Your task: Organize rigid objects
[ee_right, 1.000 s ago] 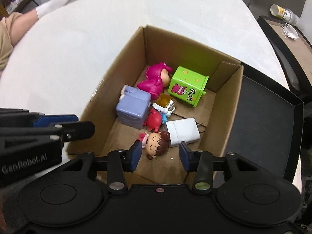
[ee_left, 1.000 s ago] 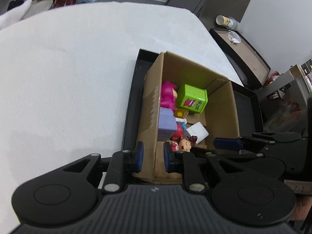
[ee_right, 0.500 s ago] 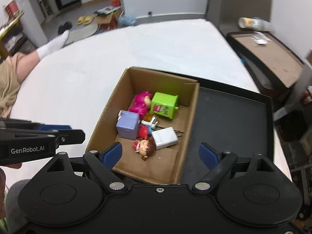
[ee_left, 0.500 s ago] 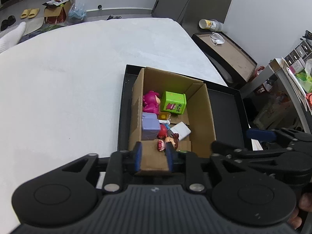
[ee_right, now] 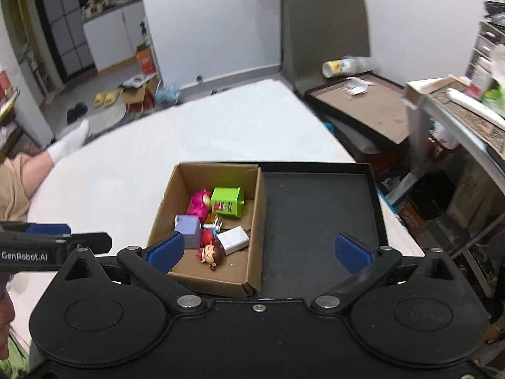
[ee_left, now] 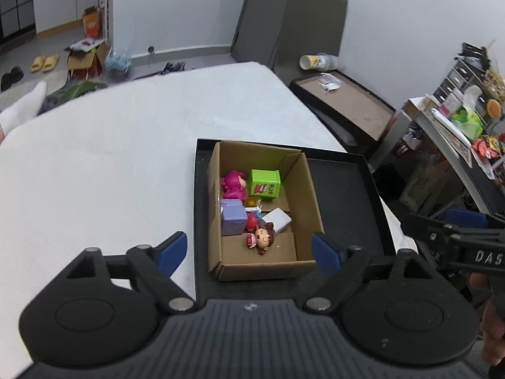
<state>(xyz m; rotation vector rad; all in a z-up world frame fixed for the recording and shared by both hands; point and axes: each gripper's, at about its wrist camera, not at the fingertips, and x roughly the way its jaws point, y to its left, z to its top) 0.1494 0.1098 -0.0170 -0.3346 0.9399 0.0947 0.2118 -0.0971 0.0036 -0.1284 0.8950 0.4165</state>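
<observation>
A cardboard box (ee_left: 303, 189) stands in the left half of a black tray (ee_left: 341, 189). In it lie a pink figure (ee_left: 233, 184), a green cube (ee_left: 263, 183), a purple block (ee_left: 233, 218), a white charger (ee_left: 277, 219) and a brown-haired doll (ee_left: 263, 238). My left gripper (ee_left: 249, 251) hovers above the box's near wall, its jaws opening with nothing gripped. My right gripper (ee_right: 258, 251) hangs above the box (ee_right: 257, 208) and tray (ee_right: 315, 214), its jaws opening too, well clear of the doll (ee_right: 211, 254) and charger (ee_right: 233, 238).
The tray sits at the right edge of a wide white surface (ee_left: 110, 173). Behind it are a brown-topped tray (ee_left: 347, 101) and a tipped cup (ee_left: 312, 61). A cluttered shelf (ee_left: 467, 117) fills the right. A person's leg in a white sock (ee_right: 66, 145) lies at the left.
Both grippers have risen and drawn back from the box. Their jaws have spread wide: the left from nearly shut, the right from close around the doll, which stays in the box.
</observation>
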